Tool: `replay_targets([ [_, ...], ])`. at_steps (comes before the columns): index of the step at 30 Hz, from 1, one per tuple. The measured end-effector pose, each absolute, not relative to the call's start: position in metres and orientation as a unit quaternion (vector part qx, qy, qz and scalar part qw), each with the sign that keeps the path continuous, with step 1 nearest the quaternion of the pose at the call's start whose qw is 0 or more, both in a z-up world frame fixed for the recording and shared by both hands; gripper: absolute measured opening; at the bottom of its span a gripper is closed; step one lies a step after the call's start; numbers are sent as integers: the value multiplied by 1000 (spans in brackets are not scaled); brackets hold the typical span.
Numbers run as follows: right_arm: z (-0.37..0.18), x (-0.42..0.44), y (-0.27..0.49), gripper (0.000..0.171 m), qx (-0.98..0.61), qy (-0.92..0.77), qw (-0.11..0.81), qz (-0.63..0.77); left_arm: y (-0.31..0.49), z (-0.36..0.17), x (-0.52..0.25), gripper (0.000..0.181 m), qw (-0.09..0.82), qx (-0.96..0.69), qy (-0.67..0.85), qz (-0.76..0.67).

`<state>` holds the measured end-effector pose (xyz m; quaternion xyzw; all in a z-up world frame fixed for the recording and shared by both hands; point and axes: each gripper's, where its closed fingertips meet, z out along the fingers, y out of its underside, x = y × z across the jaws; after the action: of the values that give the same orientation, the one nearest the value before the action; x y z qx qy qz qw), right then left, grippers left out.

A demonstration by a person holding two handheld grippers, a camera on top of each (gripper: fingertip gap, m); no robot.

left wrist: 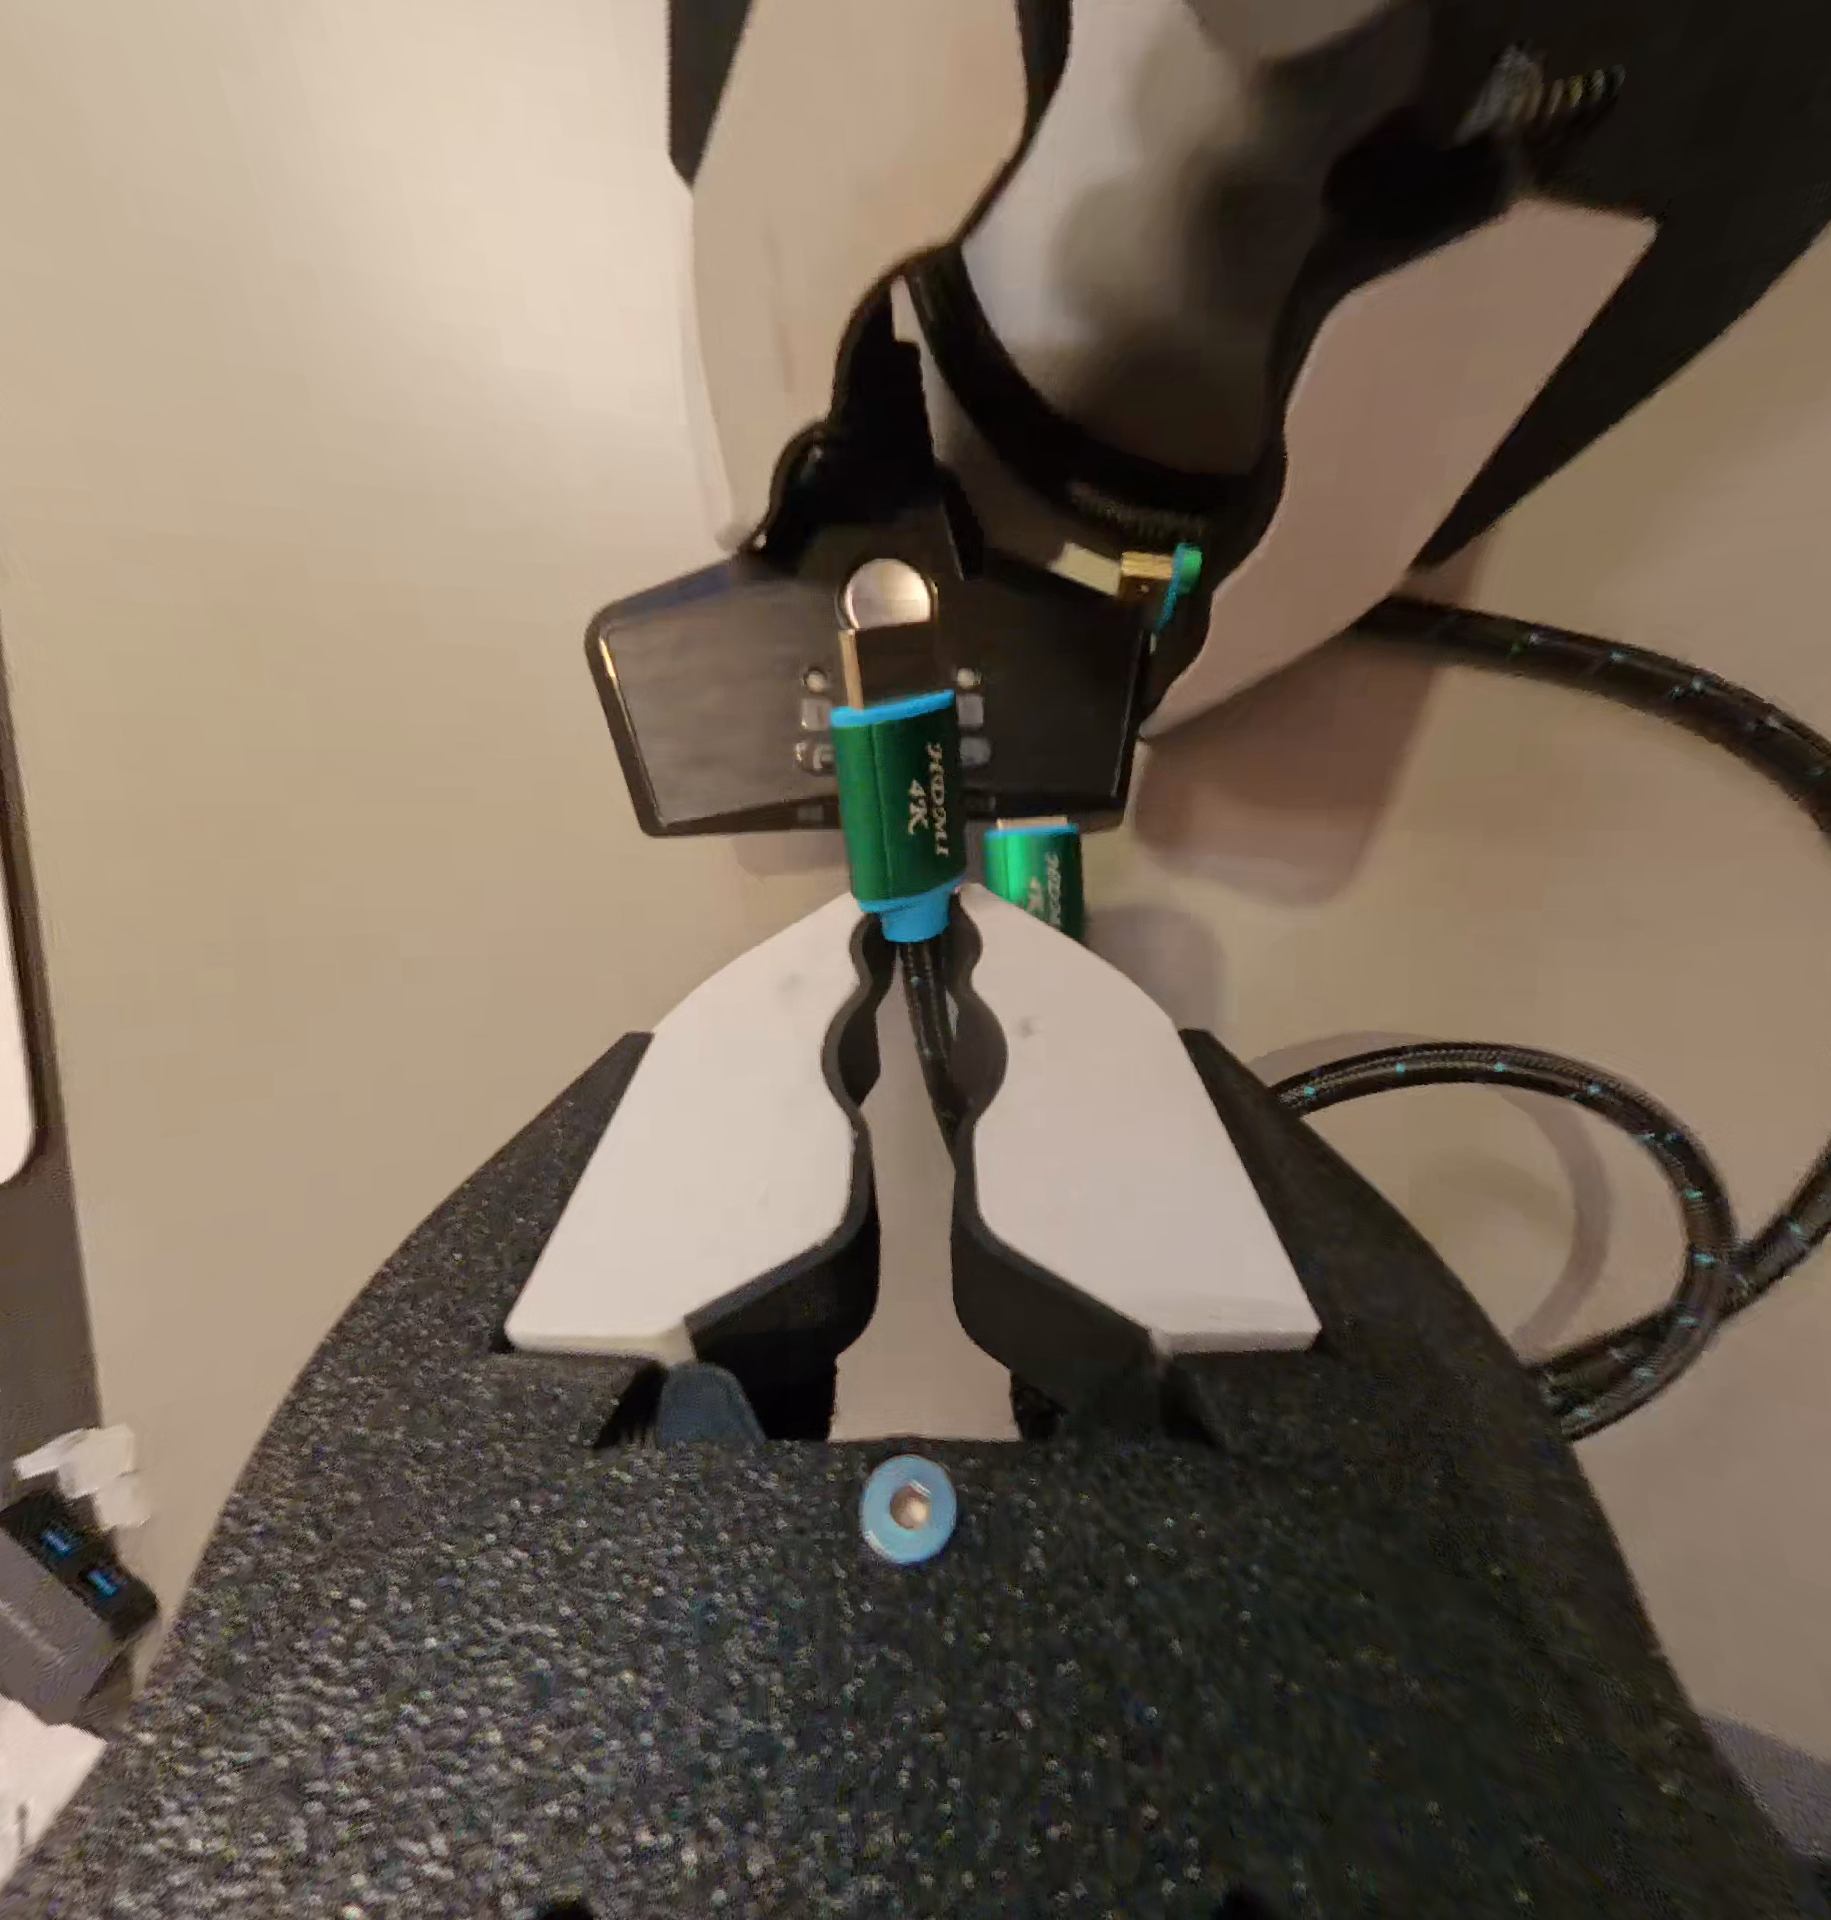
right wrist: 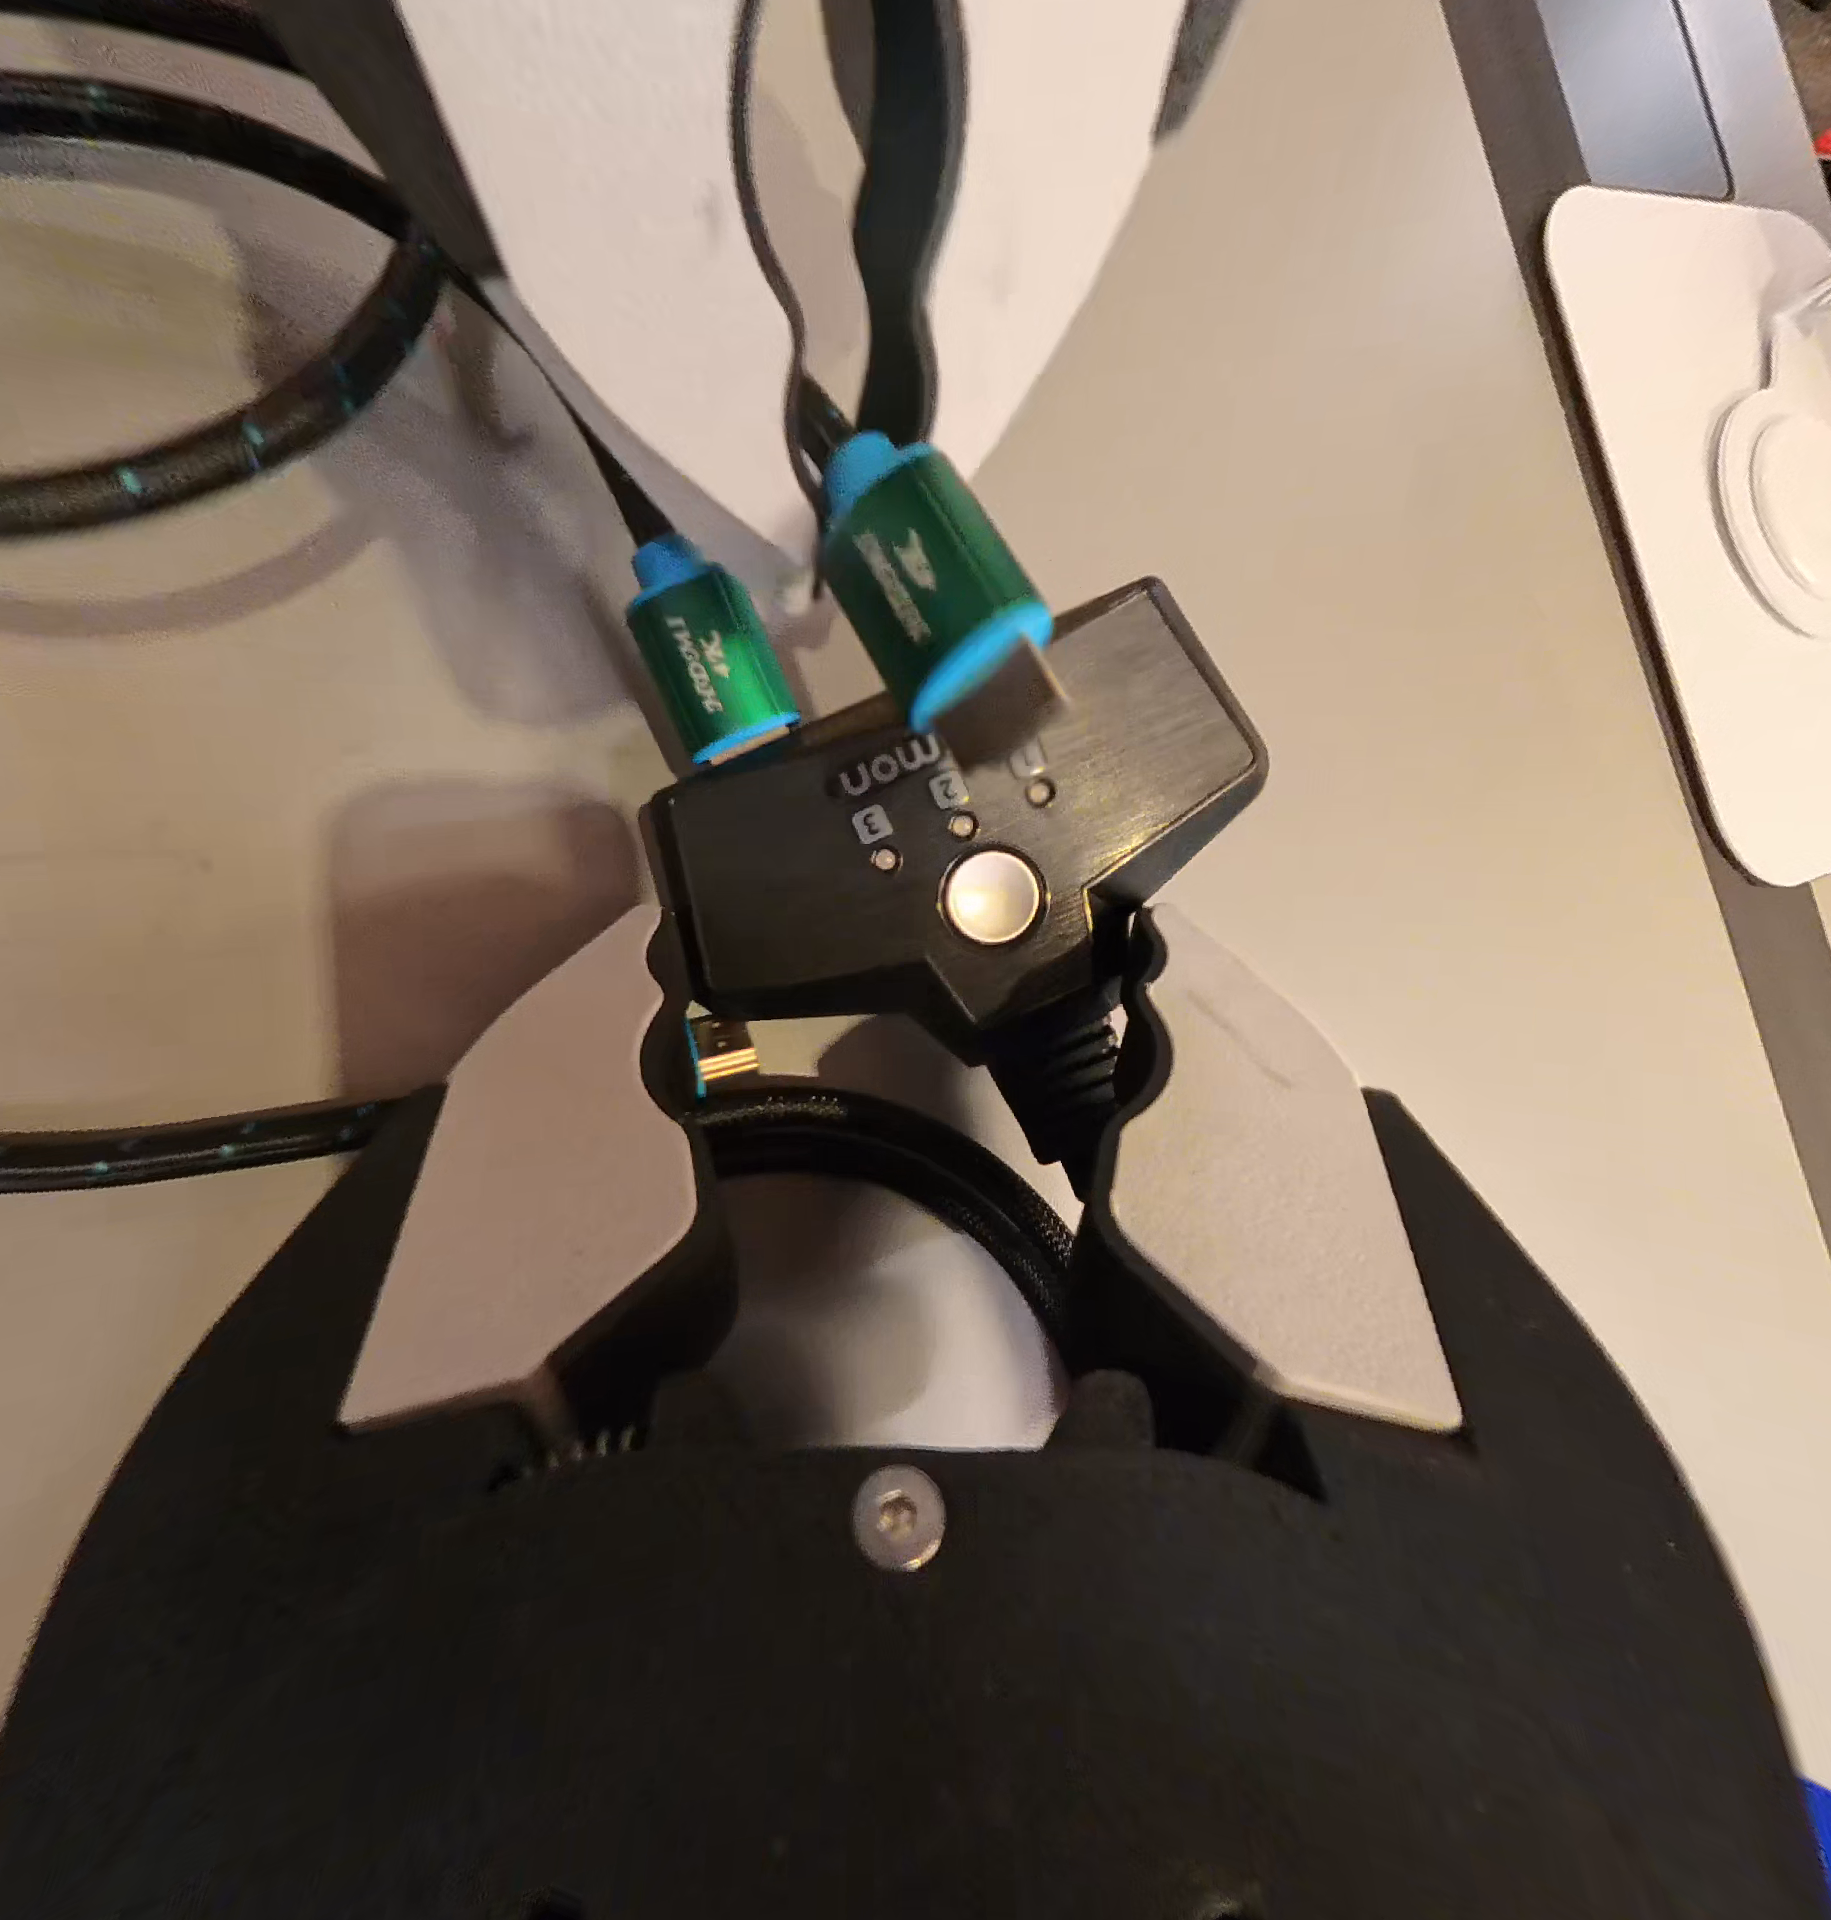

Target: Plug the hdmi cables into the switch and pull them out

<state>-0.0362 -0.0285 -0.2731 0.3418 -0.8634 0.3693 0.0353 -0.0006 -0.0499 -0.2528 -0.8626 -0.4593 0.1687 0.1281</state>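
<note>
The black HDMI switch (right wrist: 786, 883) with a round silver button is held off the beige table by its narrow cable end in my right gripper (right wrist: 911, 945), which is shut on it. It also shows in the left wrist view (left wrist: 724, 717), with the right gripper (left wrist: 994, 520) behind it. My left gripper (left wrist: 916, 925) is shut on a black braided cable just behind a green HDMI plug (left wrist: 895, 810). That plug's bare metal tip hovers over the switch's top face, unplugged (right wrist: 932, 603). A second green plug (right wrist: 708, 675) sits in a port on the switch's far edge.
Black braided cable loops (left wrist: 1721, 1195) lie on the table right of the switch. A gold-tipped plug (right wrist: 719, 1049) hangs under the switch. A white pad with a clear object (right wrist: 1669, 520) lies at the right. A grey USB hub (left wrist: 49, 1590) sits at lower left. Tip to tip, the grippers are about 5 cm apart.
</note>
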Motion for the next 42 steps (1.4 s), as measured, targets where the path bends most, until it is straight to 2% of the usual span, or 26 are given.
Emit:
replay_targets([
  [2,-273,-39,-28,81,339,-864,34,371,-55,-253,6,9,122,-861,-468,159],
  [8,-273,-41,-29,81,344,-858,36,379,-88,-268,22,9,16,-864,-480,153],
  [17,-272,-36,-29,81,346,-856,24,383,-79,-288,25,9,-23,-879,-461,119],
  [34,-267,-33,-34,80,366,-838,74,398,-70,-278,33,9,65,-833,-547,49],
  [42,-263,-35,-37,79,373,-828,117,402,-64,-269,32,9,145,-815,-561,22],
])
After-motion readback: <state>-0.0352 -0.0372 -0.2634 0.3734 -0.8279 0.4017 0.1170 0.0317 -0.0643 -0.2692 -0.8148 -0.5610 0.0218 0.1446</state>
